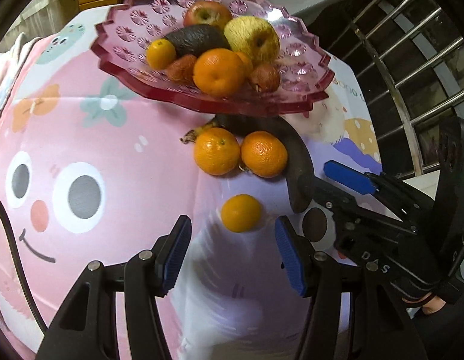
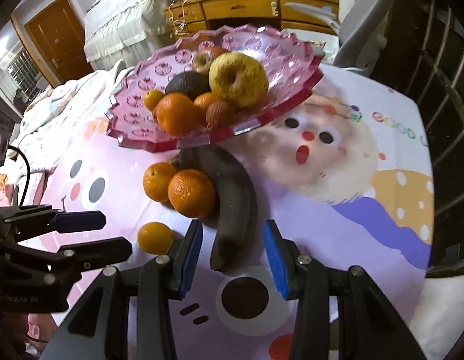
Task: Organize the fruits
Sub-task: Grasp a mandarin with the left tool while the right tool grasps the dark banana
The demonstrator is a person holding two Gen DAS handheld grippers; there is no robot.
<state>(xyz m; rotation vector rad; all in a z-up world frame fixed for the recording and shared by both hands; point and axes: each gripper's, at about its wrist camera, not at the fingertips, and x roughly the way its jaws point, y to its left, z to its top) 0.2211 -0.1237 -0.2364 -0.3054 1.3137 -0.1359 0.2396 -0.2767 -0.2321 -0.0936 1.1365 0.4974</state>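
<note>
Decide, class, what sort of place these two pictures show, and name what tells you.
Probably a room in a home, perhaps a bedroom: a wooden chest of drawers behind, a white frilled fabric cover by a brown wooden door, and a pink cartoon-printed cloth under the fruit.

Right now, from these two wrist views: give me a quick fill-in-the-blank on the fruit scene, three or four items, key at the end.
1. The yellow apple lies in the pink ____.
2. The blackened banana lies on the ____, not in the bowl.
3. The left gripper points at the small ____ nearest it.
4. Both the left gripper and the right gripper have their jaws ____.

Missing words: bowl; tablecloth; orange; open
</note>
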